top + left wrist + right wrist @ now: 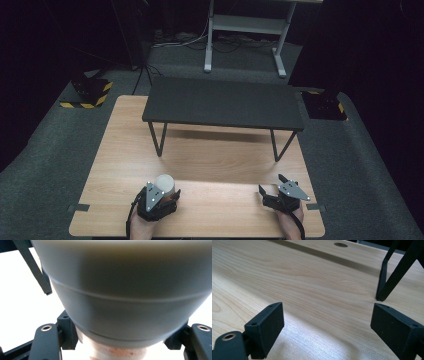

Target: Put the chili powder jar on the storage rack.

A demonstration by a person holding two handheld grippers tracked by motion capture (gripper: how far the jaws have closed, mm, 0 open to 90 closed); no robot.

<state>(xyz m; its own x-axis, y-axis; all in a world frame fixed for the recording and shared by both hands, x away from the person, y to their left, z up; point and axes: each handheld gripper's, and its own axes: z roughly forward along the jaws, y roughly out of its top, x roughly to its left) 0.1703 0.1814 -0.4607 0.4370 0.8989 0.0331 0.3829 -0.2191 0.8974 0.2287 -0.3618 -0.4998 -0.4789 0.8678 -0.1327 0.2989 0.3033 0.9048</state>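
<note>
Wood table (210,155) with black shelf (222,102) at far side, left gripper (161,196) at near left clamped on upright pale cup (164,183) between its jaws, right gripper (276,186) near right, jaws apart and empty, well apart from cup.

Wooden table (125,150) — a black shelf stand (222,102) stands on it.

Light wooden table (125,145) bearing a low black shelf (222,102) on thin black legs (398,270); grey carpeted floor (45,165) around; white metal frame (245,30), cables (180,40), yellow-black striped bases (90,92) beyond.
</note>
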